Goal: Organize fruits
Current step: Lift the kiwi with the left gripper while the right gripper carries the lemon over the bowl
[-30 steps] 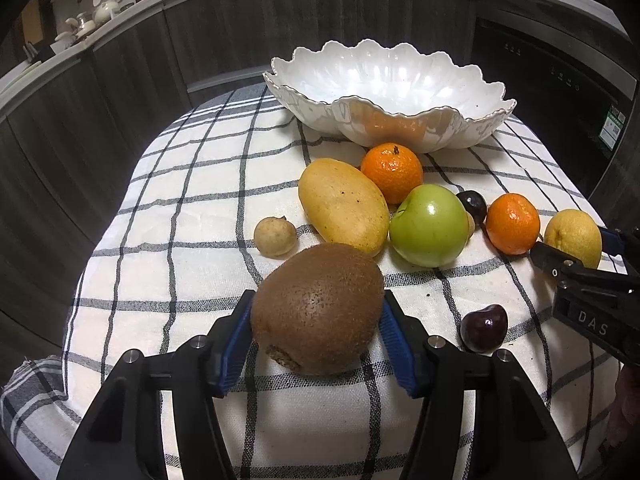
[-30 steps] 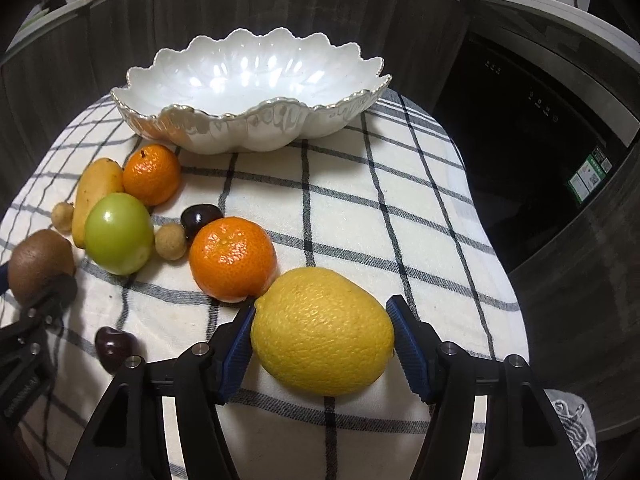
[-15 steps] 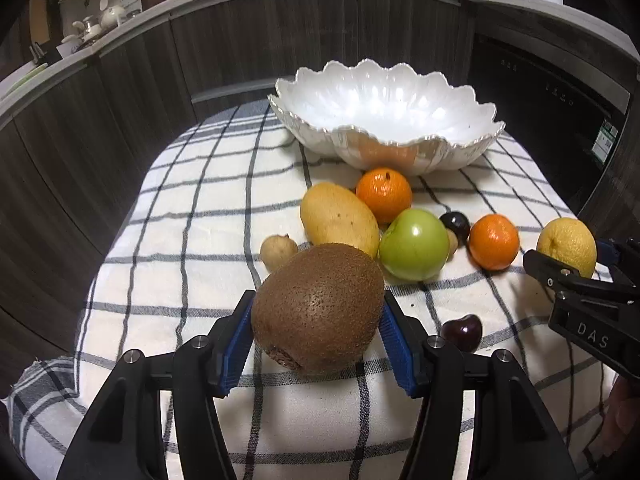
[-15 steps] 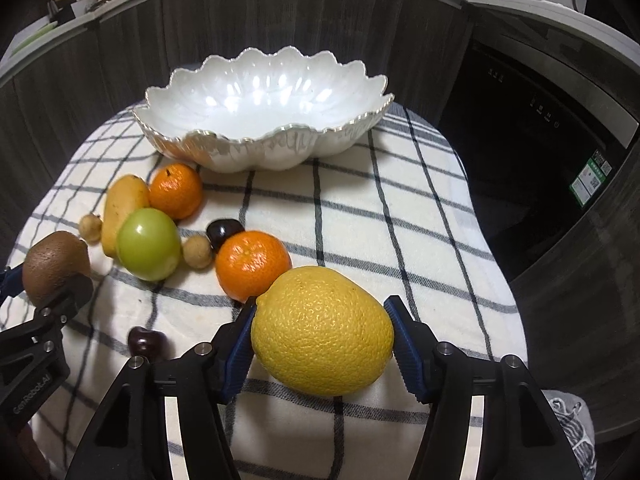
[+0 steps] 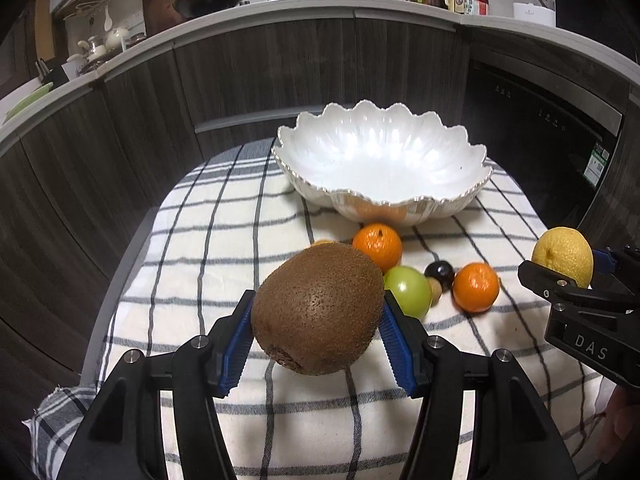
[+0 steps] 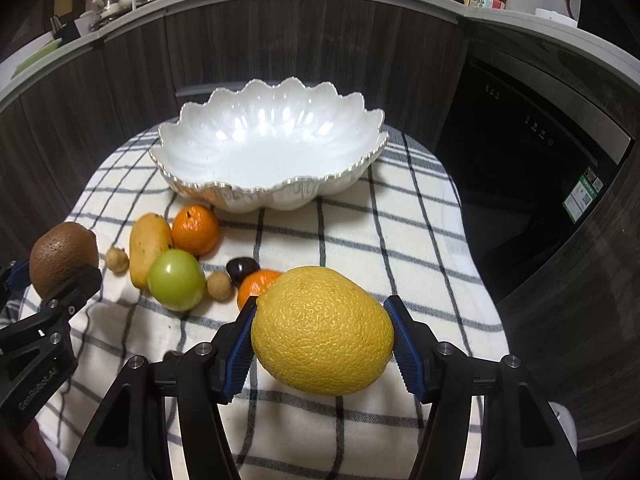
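While gripping: I am holding both fruits off the cloth (image 6: pixel 400 240).
Left gripper (image 5: pixel 316 334): clamping my kiwi (image 5: pixel 318 308).
Right gripper (image 6: pixel 322 344): clamping my lemon (image 6: pixel 322 330).
Beyond: green apple (image 6: pixel 176 280), mango (image 6: pixel 148 248), two oranges (image 6: pixel 196 230) are lying together.
Farthest: white bowl (image 6: pixel 192 160) is sitting behind them.

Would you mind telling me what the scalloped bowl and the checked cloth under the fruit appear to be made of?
The bowl looks like glazed white ceramic, perhaps porcelain: bright glossy highlights and a thin metallic-looking line along its scalloped rim. The cloth looks like soft woven fabric, matte cream with dark checks and a slightly fuzzy surface; the fibre cannot be told.
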A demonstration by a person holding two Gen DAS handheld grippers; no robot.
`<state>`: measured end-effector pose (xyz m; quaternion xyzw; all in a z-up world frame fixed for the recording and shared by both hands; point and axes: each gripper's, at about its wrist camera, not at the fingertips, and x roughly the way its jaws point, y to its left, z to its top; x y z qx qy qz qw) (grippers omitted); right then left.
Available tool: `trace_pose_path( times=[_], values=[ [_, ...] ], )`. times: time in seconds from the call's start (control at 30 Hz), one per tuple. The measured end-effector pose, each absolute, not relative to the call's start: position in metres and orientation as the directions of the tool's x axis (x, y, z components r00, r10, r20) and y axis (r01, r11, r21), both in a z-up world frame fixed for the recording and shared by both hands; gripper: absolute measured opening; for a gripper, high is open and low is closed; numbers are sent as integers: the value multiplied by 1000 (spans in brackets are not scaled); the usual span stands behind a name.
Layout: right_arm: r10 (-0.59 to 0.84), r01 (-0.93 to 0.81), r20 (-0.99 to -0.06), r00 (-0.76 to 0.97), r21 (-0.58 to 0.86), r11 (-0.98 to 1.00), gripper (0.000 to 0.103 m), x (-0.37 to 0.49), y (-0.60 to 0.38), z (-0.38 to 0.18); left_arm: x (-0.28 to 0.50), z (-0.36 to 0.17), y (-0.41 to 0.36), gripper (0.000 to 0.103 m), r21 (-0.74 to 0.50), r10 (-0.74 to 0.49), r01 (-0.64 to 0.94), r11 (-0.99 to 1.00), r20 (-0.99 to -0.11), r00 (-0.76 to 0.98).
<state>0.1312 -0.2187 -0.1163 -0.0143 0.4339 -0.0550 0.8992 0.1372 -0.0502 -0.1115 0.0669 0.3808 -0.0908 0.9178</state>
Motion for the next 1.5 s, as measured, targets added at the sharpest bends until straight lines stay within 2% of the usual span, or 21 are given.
trace_pose_path(
  times=[0.93,1.5],
  values=[
    [-74,79,-686,723,-24,997,62,195,-221,-57,210,-63,-67,58,25,-147,211,977,-632,760],
    [-44,83,-673,738,25,996,62,262,-235,-54,288,-67,-87,59,-16,-181,226,974,-653,736]
  ],
)
